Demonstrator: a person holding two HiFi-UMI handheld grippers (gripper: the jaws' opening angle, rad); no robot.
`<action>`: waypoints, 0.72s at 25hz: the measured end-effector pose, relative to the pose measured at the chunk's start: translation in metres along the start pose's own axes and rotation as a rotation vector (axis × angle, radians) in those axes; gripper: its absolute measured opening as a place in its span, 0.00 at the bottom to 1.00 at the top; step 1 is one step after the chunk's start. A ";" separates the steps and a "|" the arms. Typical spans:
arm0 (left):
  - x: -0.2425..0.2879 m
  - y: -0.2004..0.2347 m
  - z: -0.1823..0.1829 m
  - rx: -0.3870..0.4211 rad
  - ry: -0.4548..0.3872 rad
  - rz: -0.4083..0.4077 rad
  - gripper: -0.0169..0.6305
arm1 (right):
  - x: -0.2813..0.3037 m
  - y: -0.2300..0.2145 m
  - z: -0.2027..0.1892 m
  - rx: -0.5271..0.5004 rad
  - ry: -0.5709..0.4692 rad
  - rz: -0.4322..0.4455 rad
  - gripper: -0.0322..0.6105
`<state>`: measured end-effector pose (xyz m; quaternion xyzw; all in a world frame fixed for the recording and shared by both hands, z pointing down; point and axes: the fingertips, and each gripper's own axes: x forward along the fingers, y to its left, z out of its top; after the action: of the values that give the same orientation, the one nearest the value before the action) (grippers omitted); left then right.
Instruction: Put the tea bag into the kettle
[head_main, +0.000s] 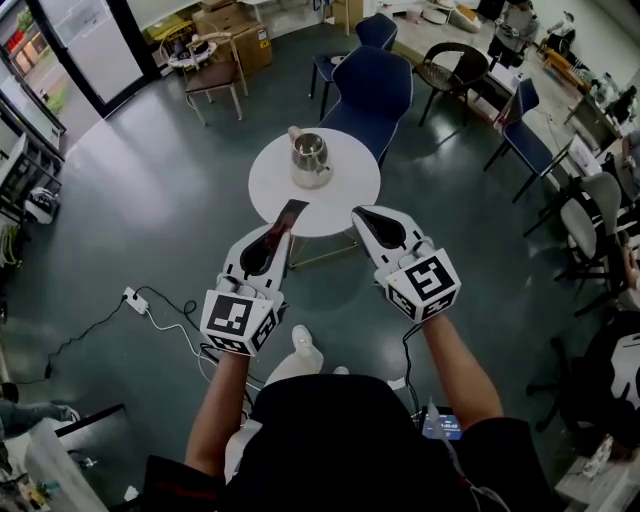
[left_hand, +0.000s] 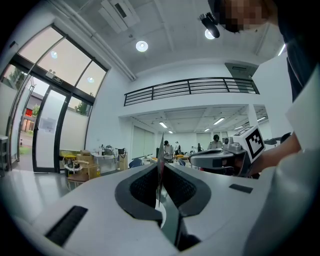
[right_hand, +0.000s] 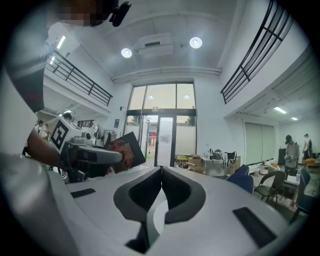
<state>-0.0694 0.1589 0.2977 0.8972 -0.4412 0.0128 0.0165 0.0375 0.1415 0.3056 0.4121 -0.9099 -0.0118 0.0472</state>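
Note:
A steel kettle (head_main: 309, 155) stands on a small round white table (head_main: 345, 195), its lid knob beside it. My left gripper (head_main: 281, 226) is shut on a dark, flat tea bag packet (head_main: 288, 217), held above the table's near-left edge. In the left gripper view the tea bag packet (left_hand: 161, 160) shows edge-on between the closed jaws. The right gripper view shows the same tea bag packet (right_hand: 126, 151), dark red and black, sticking out of the left gripper (right_hand: 95, 157). My right gripper (head_main: 360, 214) is shut and empty, over the table's near-right edge.
Blue chairs (head_main: 372, 92) stand behind the table, with more chairs (head_main: 528, 140) and desks at the right. A power strip and cables (head_main: 136, 301) lie on the green floor at the left. Glass doors (right_hand: 162, 132) are far off.

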 end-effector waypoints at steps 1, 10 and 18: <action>0.004 0.006 -0.001 -0.004 0.002 -0.002 0.08 | 0.006 -0.003 -0.001 0.003 0.003 -0.002 0.08; 0.042 0.063 -0.002 -0.016 0.020 -0.014 0.08 | 0.067 -0.031 -0.002 0.013 0.038 -0.021 0.08; 0.061 0.112 -0.003 -0.027 0.020 -0.036 0.08 | 0.116 -0.043 0.000 0.013 0.055 -0.056 0.08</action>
<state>-0.1209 0.0427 0.3053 0.9044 -0.4251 0.0154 0.0332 -0.0064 0.0259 0.3118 0.4379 -0.8964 0.0044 0.0693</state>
